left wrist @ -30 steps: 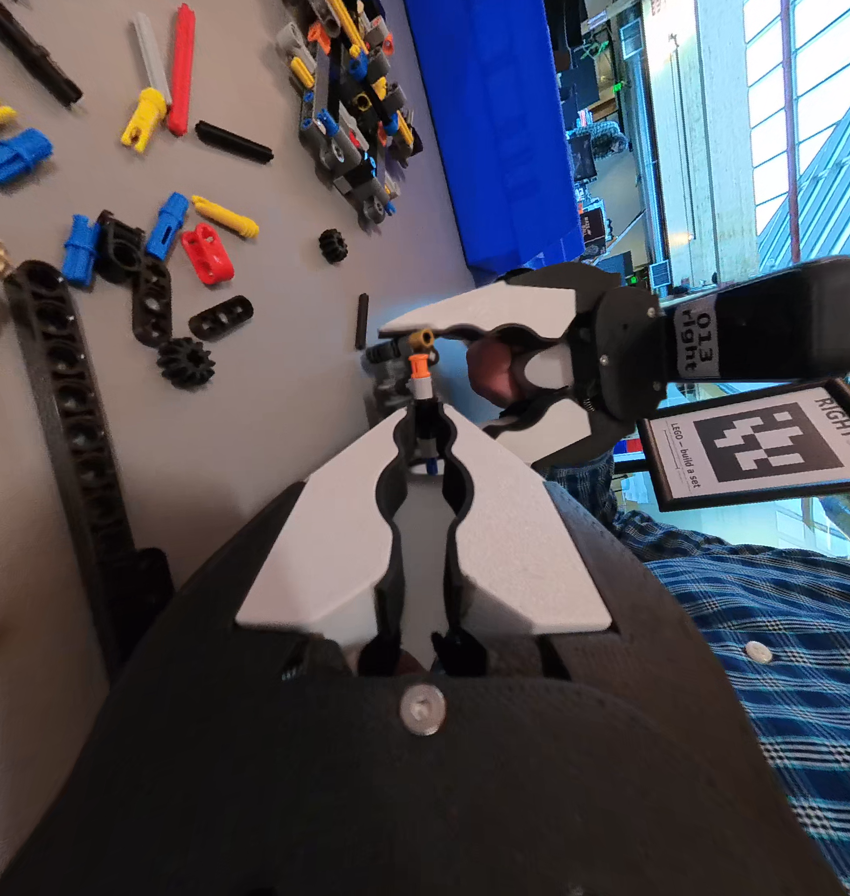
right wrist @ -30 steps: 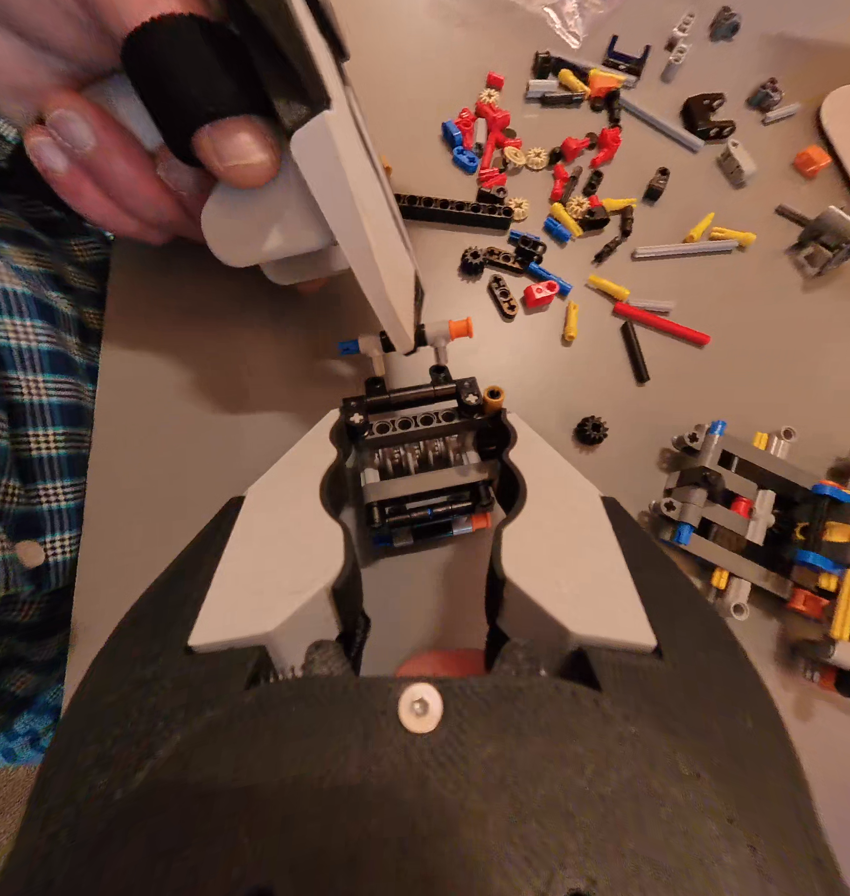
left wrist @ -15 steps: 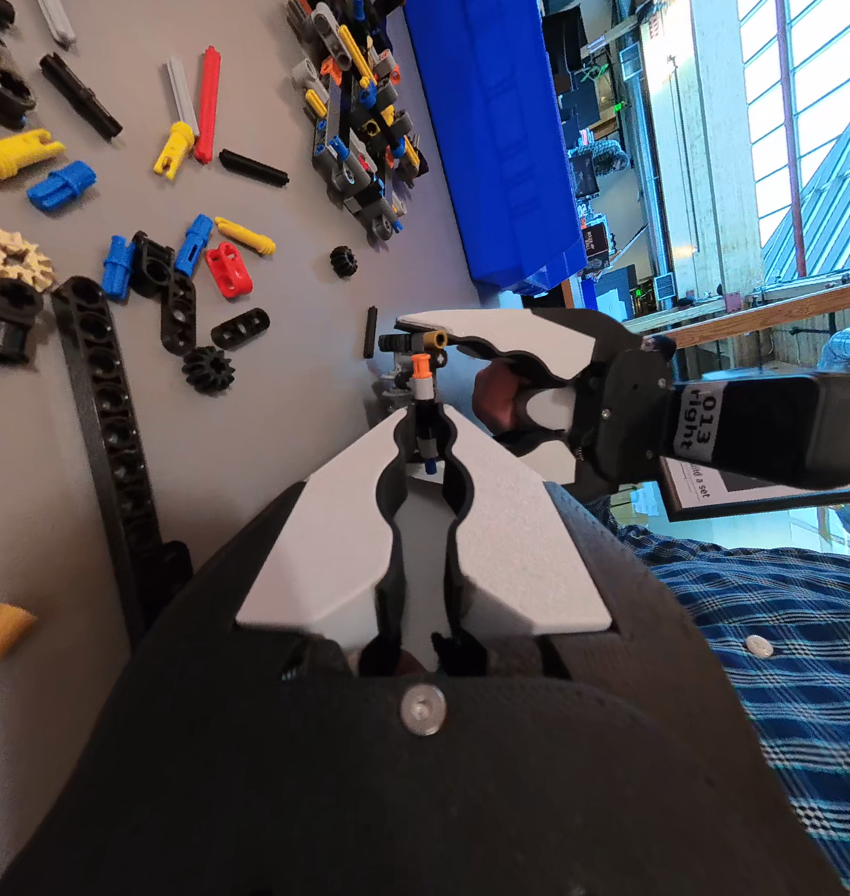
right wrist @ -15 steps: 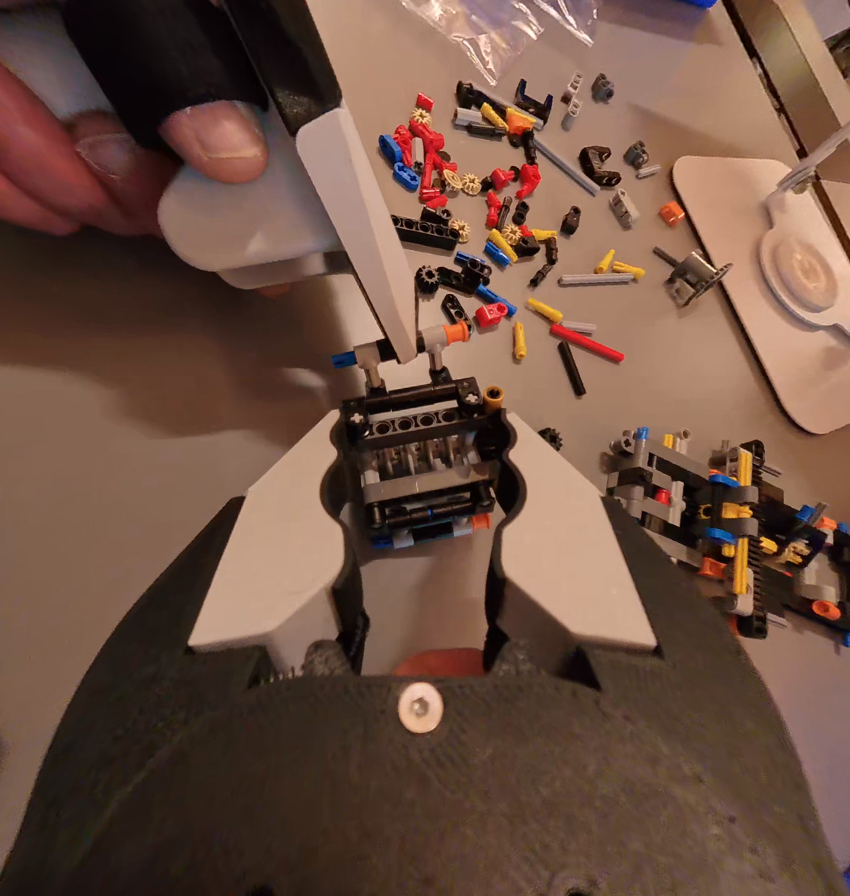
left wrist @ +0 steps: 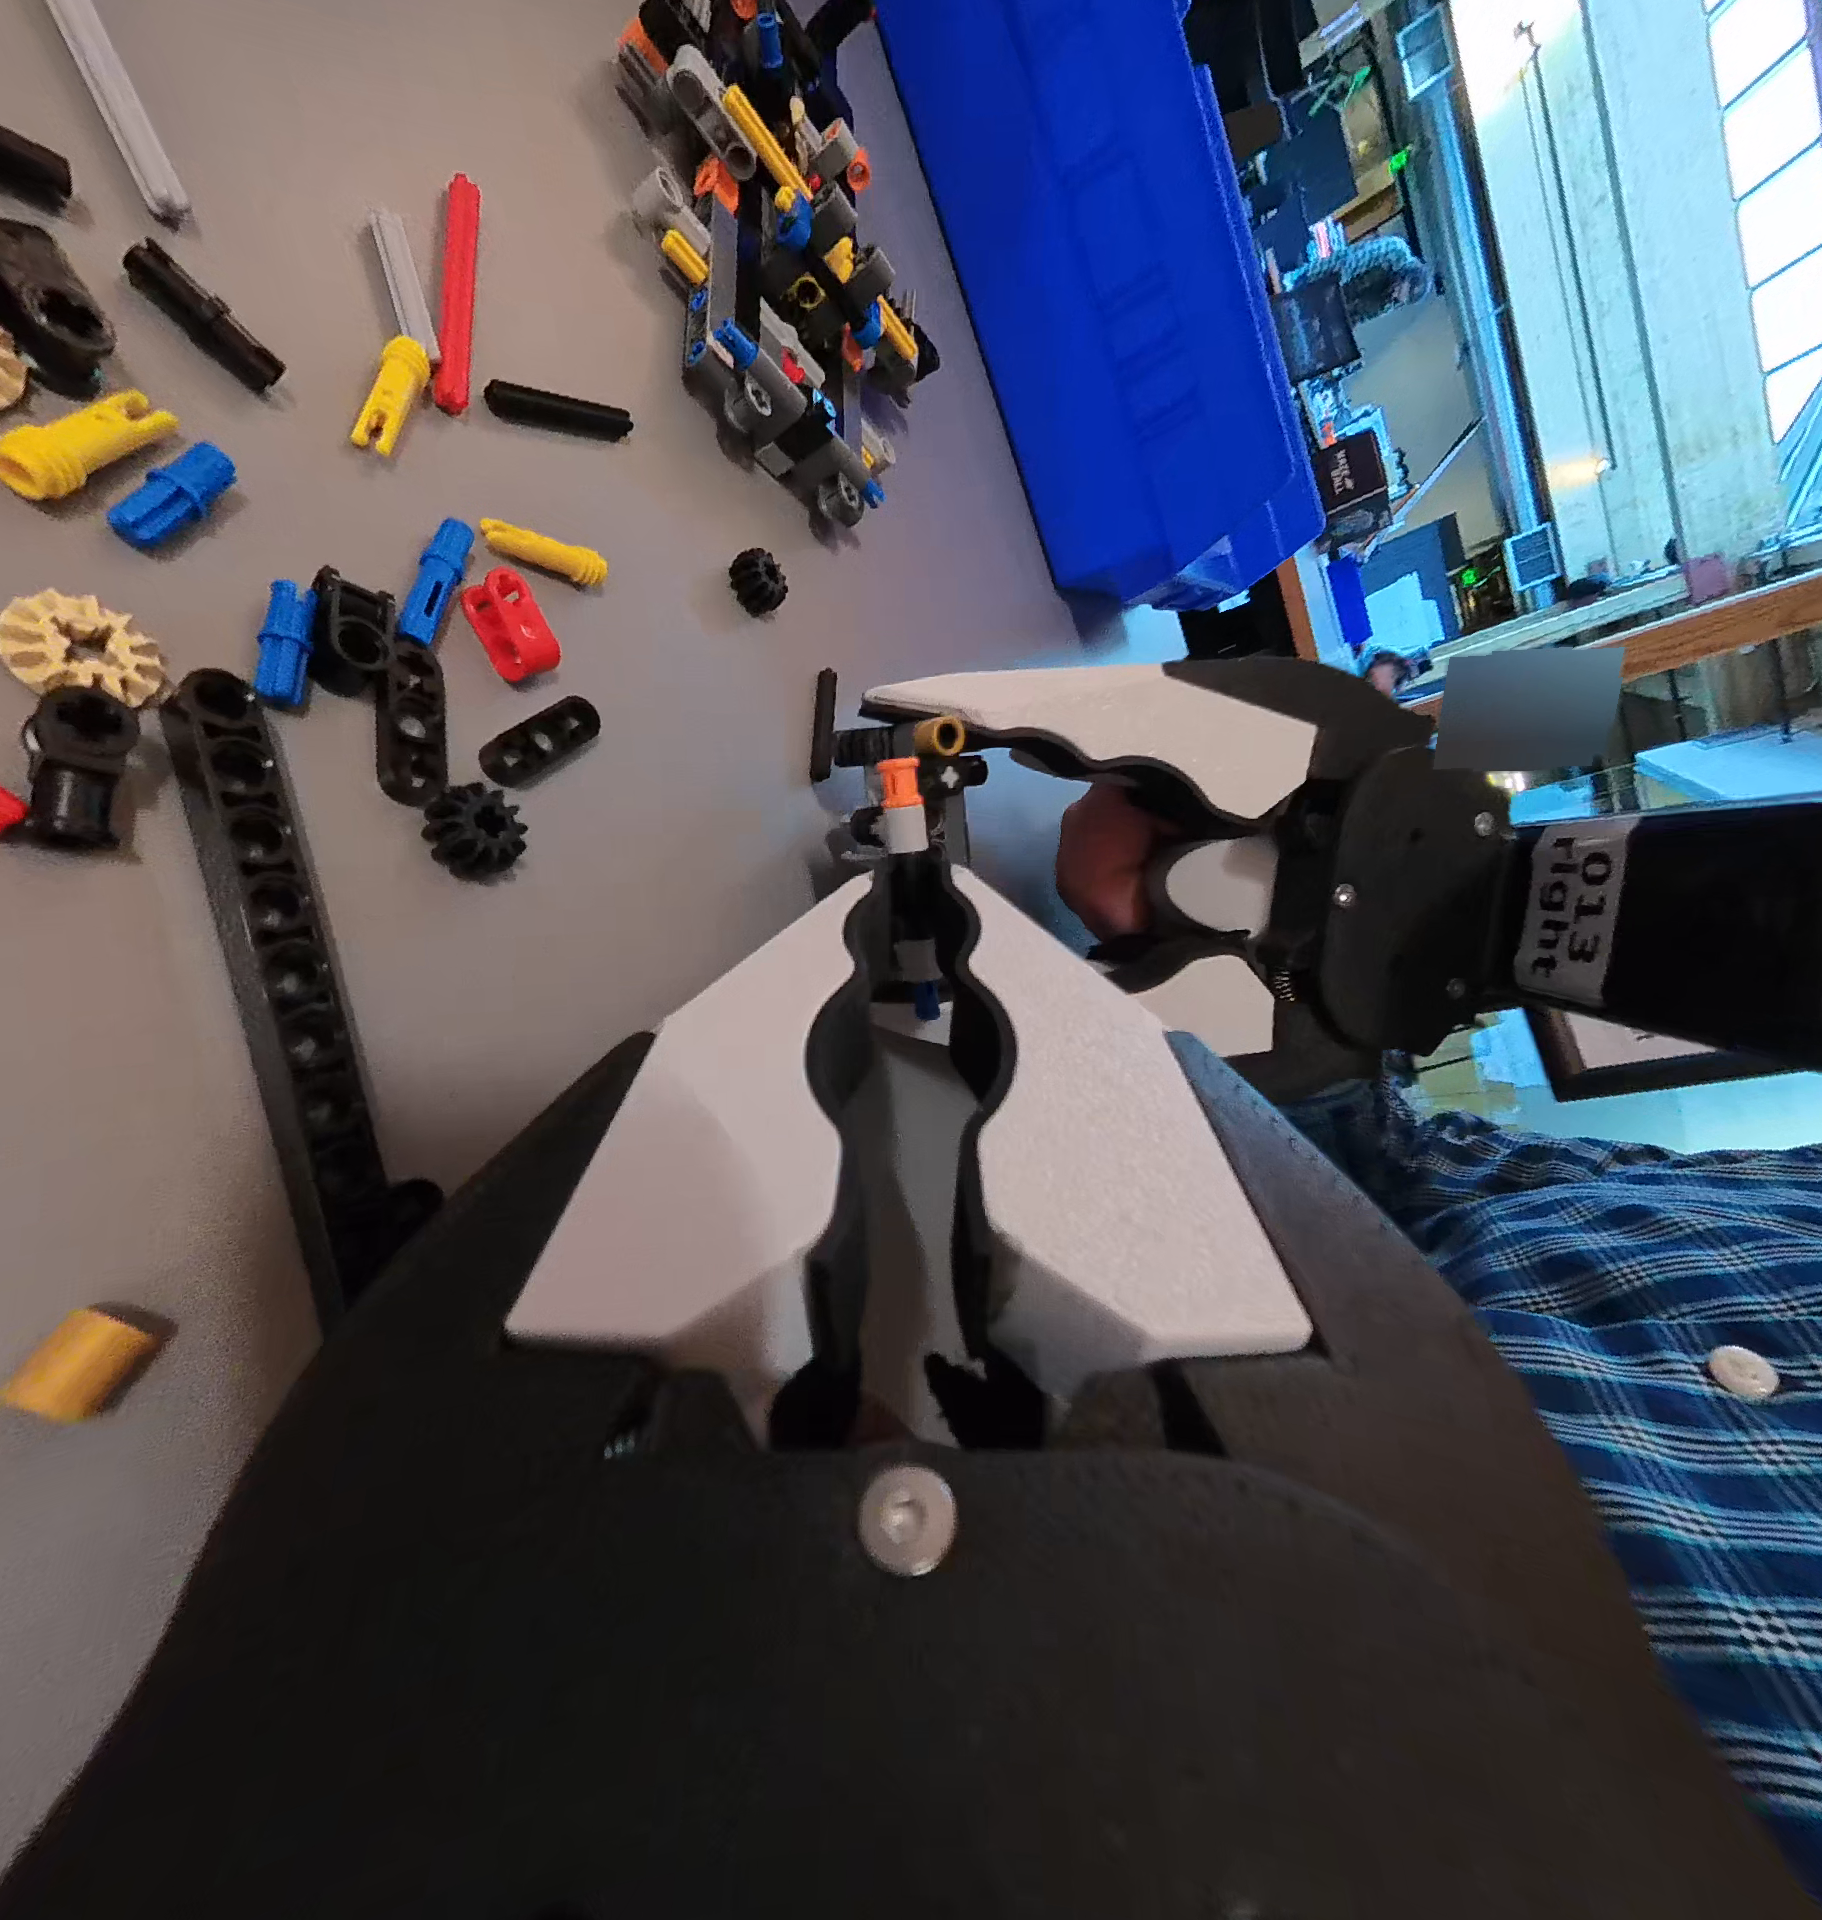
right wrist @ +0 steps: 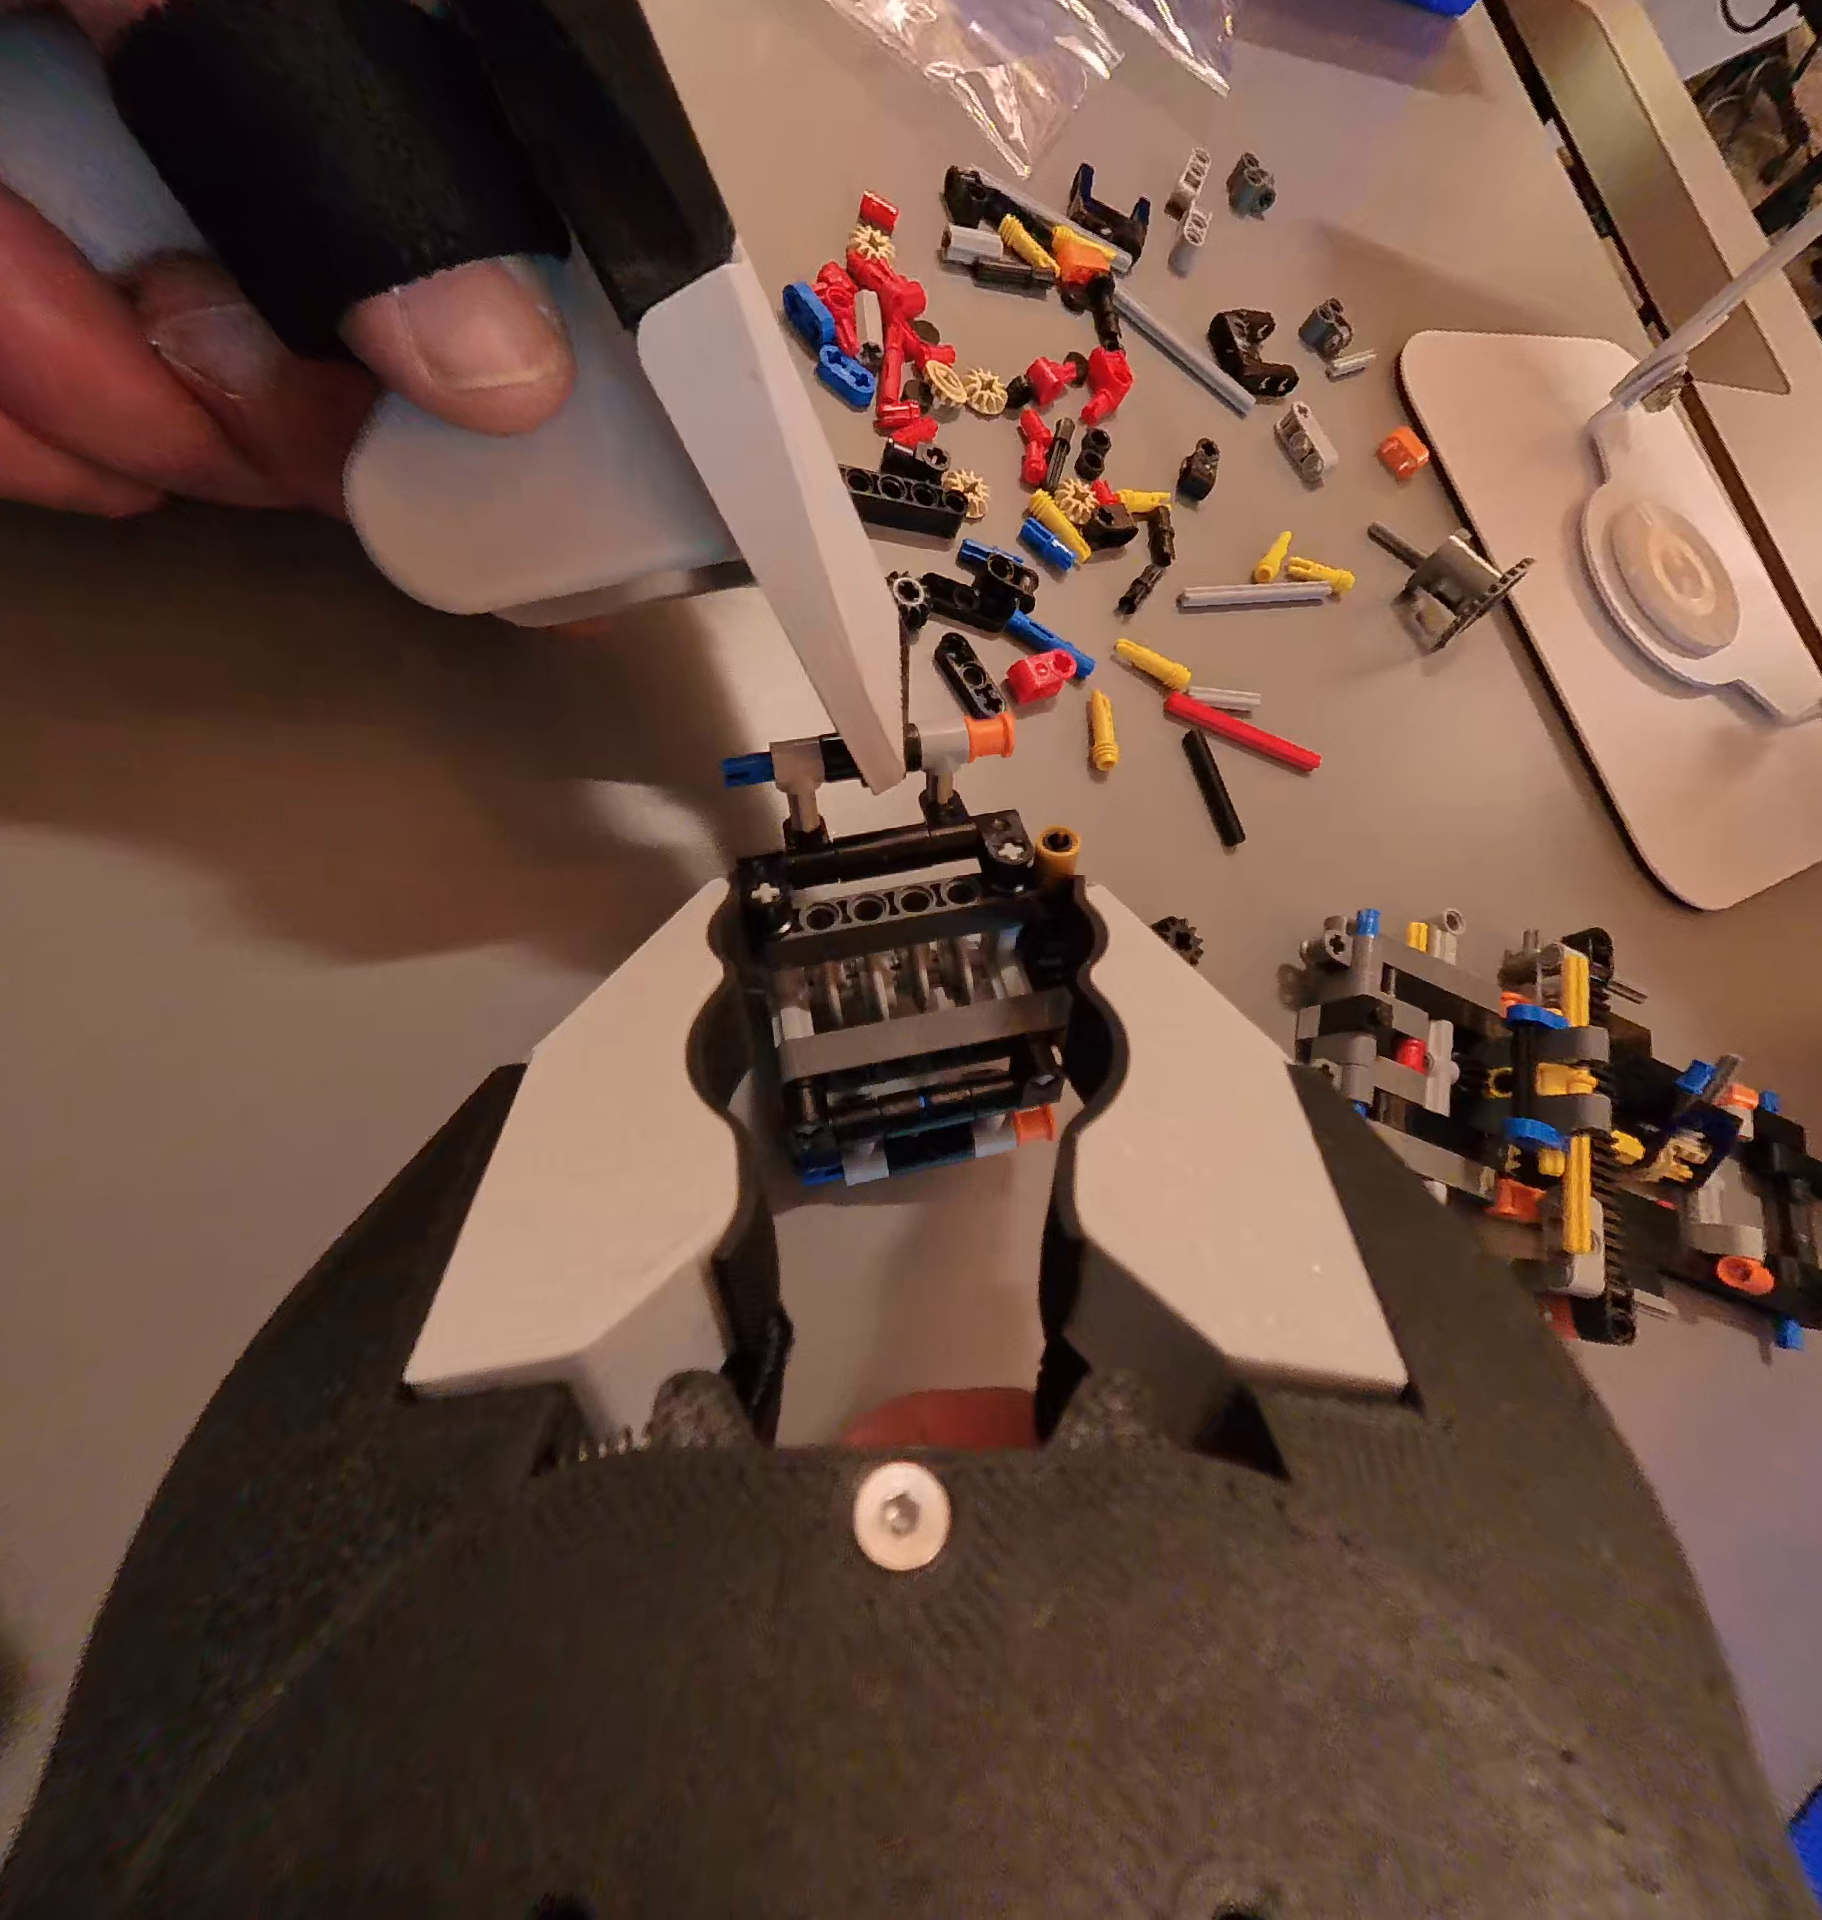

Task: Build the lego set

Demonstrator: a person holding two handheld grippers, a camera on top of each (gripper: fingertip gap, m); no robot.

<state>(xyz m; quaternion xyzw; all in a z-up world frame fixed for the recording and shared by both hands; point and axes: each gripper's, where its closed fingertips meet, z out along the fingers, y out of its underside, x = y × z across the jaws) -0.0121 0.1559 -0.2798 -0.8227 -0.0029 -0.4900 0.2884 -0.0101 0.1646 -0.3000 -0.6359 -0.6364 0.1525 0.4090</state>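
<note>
My right gripper (right wrist: 905,904) is shut on a black and grey block sub-assembly (right wrist: 917,1029), held above the table. Two short posts rise from its far edge to a thin cross piece (right wrist: 948,743) with a blue end and an orange end. My left gripper (left wrist: 912,899) is shut on the middle of that cross piece (left wrist: 899,800), coming in from the upper left in the right wrist view (right wrist: 876,753). In the left wrist view the right gripper (left wrist: 886,790) reaches in from the right, the sub-assembly (left wrist: 902,743) mostly hidden between its fingers.
A partly built chassis (right wrist: 1572,1122) lies to the right, also seen in the left wrist view (left wrist: 782,281). Loose parts (right wrist: 1042,416) are scattered on the far table, with a long black beam (left wrist: 283,966). A blue bin (left wrist: 1094,291), a white stand base (right wrist: 1572,582) and a plastic bag (right wrist: 1032,62) stand farther off. The tips of both grippers are at nearly the same place.
Both grippers keep their hold on the joined pieces. The pair has shifted and tilted together, so more of the far table and the white stand base show in the right wrist view.
</note>
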